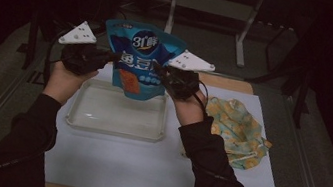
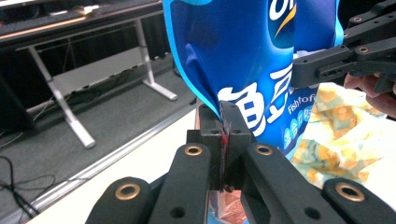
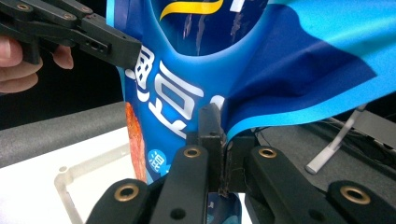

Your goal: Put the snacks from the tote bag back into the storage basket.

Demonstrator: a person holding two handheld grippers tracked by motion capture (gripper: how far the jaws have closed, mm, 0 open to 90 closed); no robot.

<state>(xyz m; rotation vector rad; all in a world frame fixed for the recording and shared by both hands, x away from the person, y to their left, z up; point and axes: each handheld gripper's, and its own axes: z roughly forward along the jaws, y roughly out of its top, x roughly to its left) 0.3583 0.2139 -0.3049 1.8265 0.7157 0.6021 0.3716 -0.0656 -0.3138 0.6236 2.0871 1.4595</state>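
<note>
Overhead, a blue snack pouch (image 1: 140,61) is seen held upright in the air above the far edge of a clear plastic tray (image 1: 116,127), which rests on a white board (image 1: 152,172). The pouch is glossy, printed with white characters and a round dark emblem near its top, and an orange patch is noted low on its front. Its left edge is pinched by the left gripper (image 1: 109,56) and its right edge by the right gripper (image 1: 160,72); both sets of jaws are closed on the film. The person's two hands are raised at about the same height, palms turned inward, with dark-sleeved forearms entering from below. A crumpled patterned cloth (image 1: 238,131) is noted on the board, to the right of the tray.

From the left gripper view, the pouch (image 2: 243,60) is found clamped by its side seam between the two black jaws, which are pressed together with only the film between them. The film is creased and drawn taut upward from the clamp. The right gripper (image 2: 299,74) is seen farther off, closed on the opposite edge, with the cloth (image 2: 341,135) beneath it.

From the right gripper view, the pouch (image 3: 280,60) is likewise held at its edge by tightly closed jaws, its film folded sharply there. The left gripper (image 3: 133,53) is recorded on the far edge, with the fingers (image 3: 18,65) of the hand wrapped behind it. A corner of the tray (image 3: 70,179) is visible below.
</note>
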